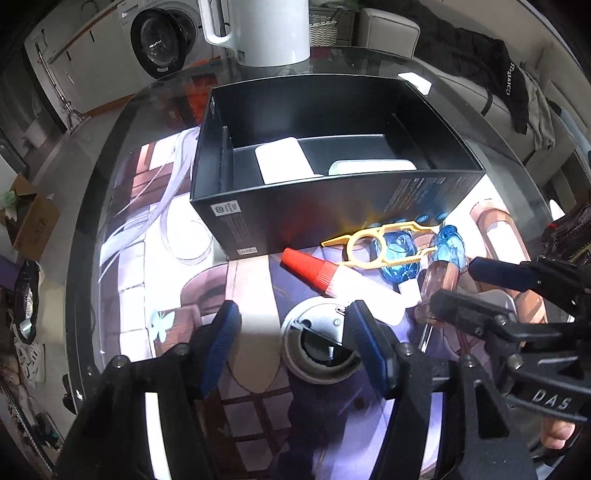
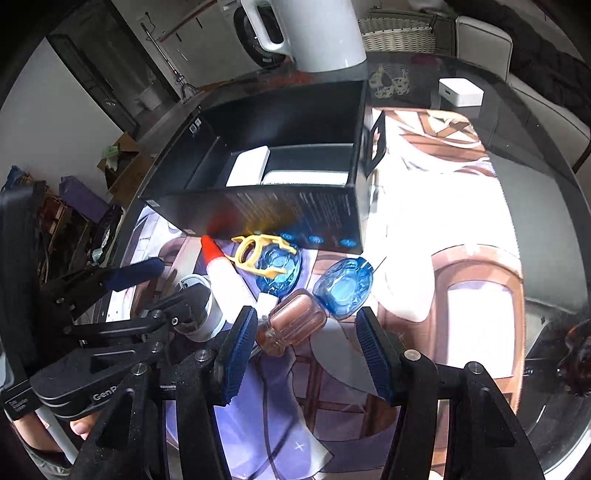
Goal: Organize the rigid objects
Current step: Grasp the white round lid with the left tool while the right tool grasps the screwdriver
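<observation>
A black open box (image 1: 332, 206) stands mid-table with white items inside. In front of it lie a white glue bottle with a red cap (image 1: 314, 273), a yellow plastic tool (image 1: 380, 243), two clear blue pieces (image 2: 343, 288) and an amber-handled screwdriver (image 2: 291, 321). My left gripper (image 1: 293, 332) is open over a silver round cylinder (image 1: 321, 343); its right pad is near the rim and its left pad well clear. My right gripper (image 2: 306, 343) is open around the screwdriver handle, which sits by its left pad while the right pad stands apart. Each gripper shows in the other's view: right gripper (image 1: 456, 284), left gripper (image 2: 177, 284).
A white kettle (image 1: 258, 29) stands behind the box at the far table edge. A small white box (image 2: 460, 92) sits at the back right. The glass table (image 1: 122, 258) has a rounded edge, with a printed mat under the objects. The two grippers are close side by side.
</observation>
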{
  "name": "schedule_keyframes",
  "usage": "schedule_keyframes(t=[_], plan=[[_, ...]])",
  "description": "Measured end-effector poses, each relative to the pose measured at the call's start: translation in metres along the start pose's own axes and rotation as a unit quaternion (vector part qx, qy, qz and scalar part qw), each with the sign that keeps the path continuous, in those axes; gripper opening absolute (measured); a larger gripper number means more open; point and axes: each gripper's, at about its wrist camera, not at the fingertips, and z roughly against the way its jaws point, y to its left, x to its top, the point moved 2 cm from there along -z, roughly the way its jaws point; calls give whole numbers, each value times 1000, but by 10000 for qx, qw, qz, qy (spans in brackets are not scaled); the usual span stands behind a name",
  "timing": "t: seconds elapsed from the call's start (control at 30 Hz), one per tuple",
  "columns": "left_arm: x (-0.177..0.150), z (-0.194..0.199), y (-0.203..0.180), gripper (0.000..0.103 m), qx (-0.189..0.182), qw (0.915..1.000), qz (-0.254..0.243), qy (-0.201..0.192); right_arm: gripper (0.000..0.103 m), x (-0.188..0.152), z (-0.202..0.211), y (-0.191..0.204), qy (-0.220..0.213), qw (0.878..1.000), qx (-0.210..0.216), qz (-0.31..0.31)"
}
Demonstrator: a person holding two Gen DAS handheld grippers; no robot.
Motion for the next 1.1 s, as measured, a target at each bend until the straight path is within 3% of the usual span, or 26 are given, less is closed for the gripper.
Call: schedule_keyframes(t=[0.1, 0.3, 0.47, 0.6, 0.67, 0.7, 0.77, 0.87, 0.9, 0.97, 1.1], plan=[[0, 2, 1, 64, 87, 9999, -31, -45, 57, -3, -6, 5, 29, 10000, 1, 77], [-1, 11, 3, 72, -291, 9995, 8, -108, 54, -2, -13, -3, 164, 9998, 10, 98], [-5, 18, -12, 76, -345, 9987, -299, -231, 35, -7, -11, -9, 126, 9989, -261, 355], [-8, 1, -20, 75, -251, 9988, -411, 25, 34, -10, -10, -13, 68, 9982, -439, 405], [-8, -5, -22, 67, -280, 9987, -397, 149, 36, -10, -8, -16, 40, 9986, -395, 355], [-9, -9, -21, 48, -259, 9987, -391, 218, 37, -8, -7, -18, 16, 9988, -382, 319], [-8, -10, -20, 48, -256, 9988, -354, 221, 47, -6, -7, -19, -64, 9989, -373, 283], [-8, -10, -17, 48, -224, 9990, -316, 213, 48, 0, -6, -22, -139, 9988, -389, 272], [-8, -10, -16, 48, -212, 9991, -297, 210, 46, 0, -7, -22, -121, 9987, -389, 290], [-8, -10, -14, 48, -214, 9992, -254, 211, 29, 1, -9, -18, -47, 9985, -358, 409], [-9, -9, -14, 48, -197, 9993, -235, 202, 25, -1, -12, -10, -6, 9972, -426, 614]])
